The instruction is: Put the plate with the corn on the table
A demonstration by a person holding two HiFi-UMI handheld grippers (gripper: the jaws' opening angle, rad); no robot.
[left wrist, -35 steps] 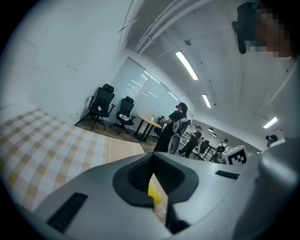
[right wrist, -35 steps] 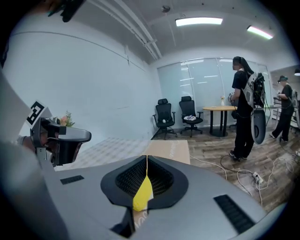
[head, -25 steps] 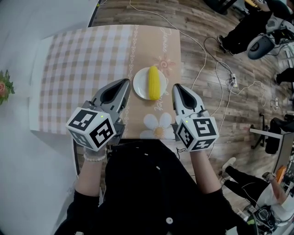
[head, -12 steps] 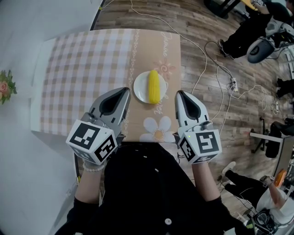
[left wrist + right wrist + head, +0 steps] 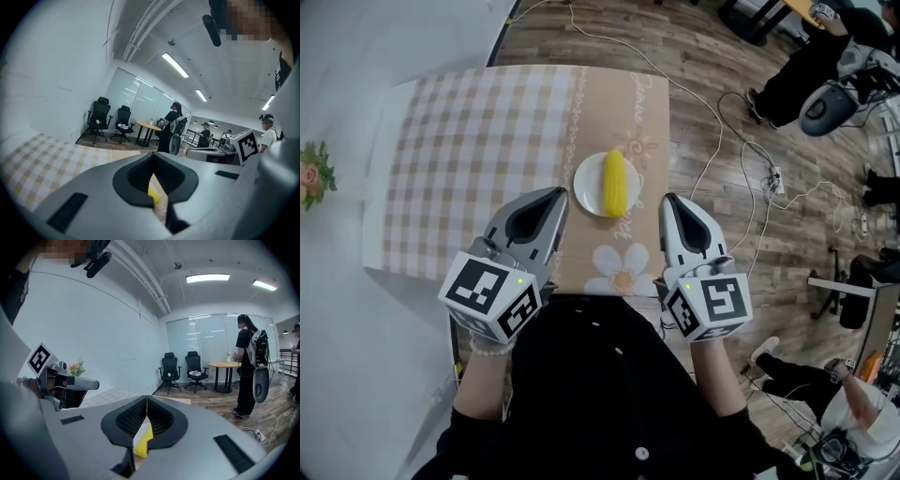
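The plate (image 5: pixel 587 184) sat by the table's (image 5: pixel 469 141) right edge, just ahead of and between the left gripper (image 5: pixel 557 193) and right gripper (image 5: pixel 668 201), each with jaws pressed together on nothing, the corn (image 5: pixel 614 183) on it lying lengthwise away from the near edge.

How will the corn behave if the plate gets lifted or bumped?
The corn looks round and lies loose on the white plate, so it may roll if tilted. The plate looks shallow and rigid, probably with little rim to stop it.

Yellow corn (image 5: pixel 614 183) lengthwise on white plate (image 5: pixel 586 185) — plate on table (image 5: pixel 478 141).
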